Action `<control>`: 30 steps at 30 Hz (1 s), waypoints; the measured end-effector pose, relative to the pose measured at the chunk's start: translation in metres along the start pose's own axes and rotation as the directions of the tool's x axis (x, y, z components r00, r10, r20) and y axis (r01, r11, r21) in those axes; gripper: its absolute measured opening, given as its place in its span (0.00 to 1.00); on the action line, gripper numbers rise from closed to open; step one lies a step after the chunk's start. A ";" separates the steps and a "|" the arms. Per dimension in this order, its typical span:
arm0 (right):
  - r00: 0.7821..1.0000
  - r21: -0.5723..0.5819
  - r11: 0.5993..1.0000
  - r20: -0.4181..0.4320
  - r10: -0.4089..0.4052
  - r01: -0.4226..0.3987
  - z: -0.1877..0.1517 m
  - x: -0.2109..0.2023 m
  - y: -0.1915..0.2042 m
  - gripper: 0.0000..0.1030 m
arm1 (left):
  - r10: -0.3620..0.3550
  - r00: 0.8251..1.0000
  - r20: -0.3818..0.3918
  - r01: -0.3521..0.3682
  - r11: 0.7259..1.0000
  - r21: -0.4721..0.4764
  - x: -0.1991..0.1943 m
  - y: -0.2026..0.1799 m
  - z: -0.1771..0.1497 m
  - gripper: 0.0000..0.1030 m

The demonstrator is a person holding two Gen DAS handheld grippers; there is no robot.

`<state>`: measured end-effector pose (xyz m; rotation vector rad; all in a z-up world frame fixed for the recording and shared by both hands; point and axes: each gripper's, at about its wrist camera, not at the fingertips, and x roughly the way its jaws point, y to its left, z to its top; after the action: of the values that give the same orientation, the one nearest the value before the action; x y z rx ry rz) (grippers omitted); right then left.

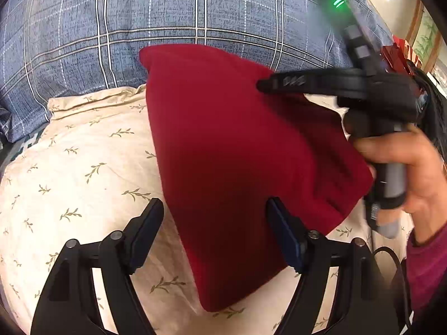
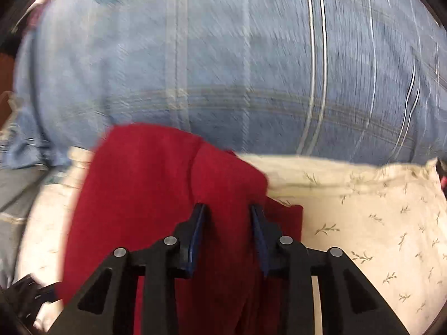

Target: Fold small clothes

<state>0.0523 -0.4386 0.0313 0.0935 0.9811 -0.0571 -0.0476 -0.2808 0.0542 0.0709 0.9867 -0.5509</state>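
Observation:
A dark red garment (image 1: 237,162) lies folded on a cream leaf-print sheet (image 1: 83,167). My left gripper (image 1: 215,206) stands wide open at the garment's near edge. Its right finger (image 1: 279,223) is over the red cloth and its left finger is over the sheet, neither pressing. A hand (image 1: 413,173) holds my right gripper (image 1: 262,85) over the garment's far right edge. In the blurred right wrist view the right gripper (image 2: 228,208) hovers over the red garment (image 2: 156,195), jaws partly apart, with cloth showing in the gap and no visible pinch.
A blue plaid quilt (image 1: 139,28) is bunched up behind the garment and fills the far side in both views. The cream sheet (image 2: 377,223) spreads to the right of the garment. A black cable (image 1: 391,254) trails near the sleeve at lower right.

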 end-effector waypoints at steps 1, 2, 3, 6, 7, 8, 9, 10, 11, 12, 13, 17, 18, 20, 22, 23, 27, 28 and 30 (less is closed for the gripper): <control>1.000 0.019 1.000 -0.007 -0.006 0.006 0.001 0.006 -0.005 0.36 | -0.001 1.000 0.002 0.001 1.000 -0.007 0.000 0.002 0.000 0.77; 1.000 0.040 0.999 -0.007 0.003 -0.002 0.001 0.008 -0.010 0.37 | 0.000 1.000 0.001 0.000 1.000 -0.011 0.001 0.002 0.001 0.78; 1.000 0.064 0.998 -0.008 0.018 -0.017 0.002 0.007 -0.015 0.36 | -0.001 1.000 0.000 0.001 1.000 -0.013 0.000 0.003 0.000 0.78; 1.000 0.079 0.996 0.001 0.030 -0.030 -0.004 -0.017 -0.020 0.37 | 0.006 1.000 0.003 -0.006 1.000 -0.007 -0.002 0.003 0.000 0.78; 0.999 0.064 0.997 0.008 0.037 -0.038 -0.007 -0.026 -0.019 0.37 | 0.010 1.000 0.006 -0.010 1.000 -0.004 -0.003 0.003 0.000 0.78; 0.999 0.046 0.998 0.018 0.050 -0.051 -0.011 -0.037 -0.017 0.38 | 0.011 1.000 0.008 -0.011 1.000 -0.004 -0.003 0.003 0.001 0.78; 0.997 0.019 0.997 0.037 0.071 -0.072 -0.019 -0.054 -0.013 0.40 | 0.012 1.000 0.007 -0.012 1.000 -0.006 -0.003 0.003 0.002 0.78; 0.995 0.003 0.997 0.048 0.082 -0.082 -0.025 -0.066 -0.011 0.40 | 0.014 1.000 0.006 -0.014 1.000 -0.009 -0.004 0.003 0.003 0.78; 0.994 -0.014 0.995 0.055 0.096 -0.095 -0.032 -0.075 -0.006 0.40 | 0.016 1.000 0.006 -0.016 1.000 -0.011 -0.004 0.004 0.003 0.78; 0.992 -0.042 0.993 0.054 0.113 -0.110 -0.041 -0.085 -0.001 0.39 | 0.018 1.000 0.005 -0.018 1.000 -0.011 -0.005 0.003 0.004 0.78; 0.993 -0.063 0.992 0.045 0.110 -0.107 -0.043 -0.086 0.004 0.37 | 0.023 1.000 0.006 -0.023 1.000 -0.010 -0.005 0.003 0.003 0.78; 1.000 -0.136 0.991 0.006 0.010 -0.009 -0.070 -0.082 0.007 0.33 | 0.032 0.999 0.006 -0.032 0.999 -0.013 -0.011 0.000 -0.002 0.78; 1.000 -0.135 0.991 -0.012 -0.010 0.008 -0.079 -0.077 0.003 0.34 | 0.031 1.000 0.003 -0.031 0.999 -0.015 -0.010 -0.001 -0.002 0.78; 1.000 -0.103 0.994 -0.010 0.023 -0.024 -0.091 -0.072 -0.006 0.33 | 0.035 0.999 -0.007 -0.035 0.999 -0.012 -0.008 -0.002 -0.002 0.78; 1.000 -0.087 0.996 -0.004 0.031 -0.031 -0.096 -0.079 -0.009 0.33 | 0.038 0.999 -0.004 -0.038 0.999 -0.011 -0.013 -0.002 -0.003 0.78; 0.999 -0.085 0.996 -0.004 0.034 -0.034 -0.097 -0.084 -0.012 0.33 | 0.035 0.999 0.001 -0.035 0.999 -0.016 -0.016 -0.002 -0.004 0.78; 0.996 -0.016 0.996 0.009 0.092 -0.091 -0.097 -0.097 -0.021 0.37 | 0.027 0.999 0.038 -0.025 0.998 -0.054 -0.028 0.009 0.001 0.78; 0.993 0.027 0.993 0.030 0.114 -0.115 -0.092 -0.100 -0.027 0.41 | 0.028 0.998 0.048 -0.024 0.997 -0.069 -0.029 0.013 0.004 0.78; 0.989 0.094 0.987 0.071 0.127 -0.134 -0.084 -0.103 -0.038 0.54 | 0.024 0.998 0.050 -0.019 0.995 -0.095 -0.028 0.018 0.008 0.78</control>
<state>-0.0774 -0.4667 0.0687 0.2453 0.9055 0.0116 -0.0444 -0.2562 0.0775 -0.0167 0.9598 -0.4833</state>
